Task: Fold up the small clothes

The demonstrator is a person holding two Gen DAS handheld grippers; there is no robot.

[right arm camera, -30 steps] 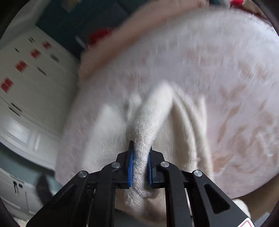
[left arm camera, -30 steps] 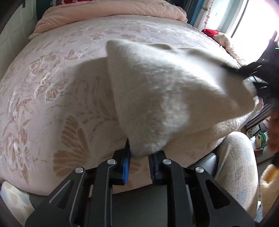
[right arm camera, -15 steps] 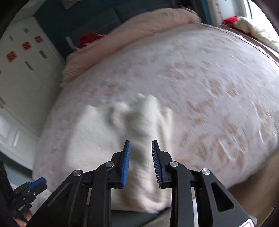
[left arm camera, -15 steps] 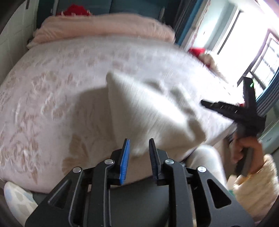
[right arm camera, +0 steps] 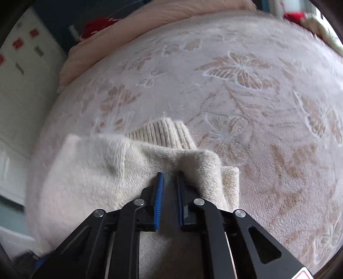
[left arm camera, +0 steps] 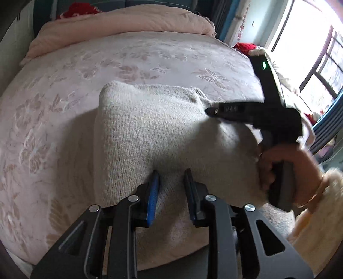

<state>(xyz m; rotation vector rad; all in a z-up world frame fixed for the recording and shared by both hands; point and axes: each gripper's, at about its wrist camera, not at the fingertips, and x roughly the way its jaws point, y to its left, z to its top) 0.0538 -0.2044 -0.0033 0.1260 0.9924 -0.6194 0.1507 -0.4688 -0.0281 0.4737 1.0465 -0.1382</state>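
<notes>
A cream knitted sweater (left arm camera: 163, 128) lies folded on the pink bedspread (left arm camera: 64, 103) near the bed's front edge. My left gripper (left arm camera: 170, 173) is open, its fingers just above the sweater's near edge, holding nothing. My right gripper (right arm camera: 170, 173) is open with its tips at a raised fold of the sweater (right arm camera: 103, 167); whether cloth sits between the jaws is unclear. A ribbed cuff (right arm camera: 160, 133) pokes out past the fold. The right gripper also shows in the left wrist view (left arm camera: 253, 111), over the sweater's right side.
A rolled pink quilt (left arm camera: 128, 21) lies along the head of the bed. A red item (left arm camera: 77, 8) sits behind it. A bright window (left arm camera: 317, 53) is at the right. White cabinets (right arm camera: 19, 85) stand to the left of the bed.
Both grippers let go of the sweater, which dropped flat onto the bed. Both then moved back in low over it, the right one to its raised fold.
</notes>
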